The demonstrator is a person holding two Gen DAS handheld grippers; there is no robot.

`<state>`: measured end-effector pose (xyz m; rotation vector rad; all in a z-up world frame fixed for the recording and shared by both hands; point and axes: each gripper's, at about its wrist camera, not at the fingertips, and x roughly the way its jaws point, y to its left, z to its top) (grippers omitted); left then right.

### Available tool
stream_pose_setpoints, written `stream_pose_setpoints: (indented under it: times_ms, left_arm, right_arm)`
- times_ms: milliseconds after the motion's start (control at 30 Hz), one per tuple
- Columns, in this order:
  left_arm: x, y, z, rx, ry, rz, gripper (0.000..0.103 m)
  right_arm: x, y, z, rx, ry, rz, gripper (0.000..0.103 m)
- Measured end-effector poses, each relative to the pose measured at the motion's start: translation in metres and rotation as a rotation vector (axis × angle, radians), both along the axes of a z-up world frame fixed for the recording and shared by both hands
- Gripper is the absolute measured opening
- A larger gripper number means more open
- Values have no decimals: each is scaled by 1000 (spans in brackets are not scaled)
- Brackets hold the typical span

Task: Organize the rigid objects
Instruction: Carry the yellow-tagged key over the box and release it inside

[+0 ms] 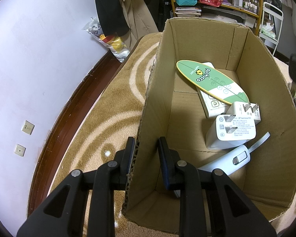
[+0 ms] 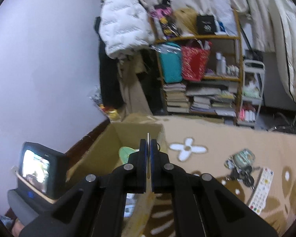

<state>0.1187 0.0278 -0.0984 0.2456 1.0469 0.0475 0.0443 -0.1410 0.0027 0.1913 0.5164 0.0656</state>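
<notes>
- The right gripper (image 2: 148, 152) had its jaws clamped on a thin, flat metal piece (image 2: 148, 138), probably a key blade, though the blur left that unsure. The piece stood on edge, its long axis running forward along the fingers and its tip poking out past them.
- The cardboard box (image 2: 108, 144) lay ahead of and below those jaws, slightly to the left, its open top facing up. The held piece pointed over the box's right wall, so the drop seemed to call for a short move left and down.
- The left gripper (image 1: 146, 148) straddled the box's (image 1: 157, 83) near left wall with its jaws apart, the outer finger against the cardboard and the inner one clear of it.
- Inside lay a green oval board (image 1: 211, 79), a white remote (image 1: 209, 102), two white chargers (image 1: 230, 132) and a pale power bank (image 1: 227, 162).
- A key bunch (image 2: 244, 173) waited on the rug (image 2: 217, 138), right of the right gripper, which was the nearer one.
</notes>
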Motion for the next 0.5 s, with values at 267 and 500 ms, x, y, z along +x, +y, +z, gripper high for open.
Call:
stream_pose_setpoints:
  times_ms: [267,500]
  left_arm:
    - [0,0,0,1,0,0,23]
    - [-1,2,1,0,1,0,23]
  right_arm:
    - [-4,23,7,-5,-30,62,4]
    - [-8,37,15,-2,-63,107,4]
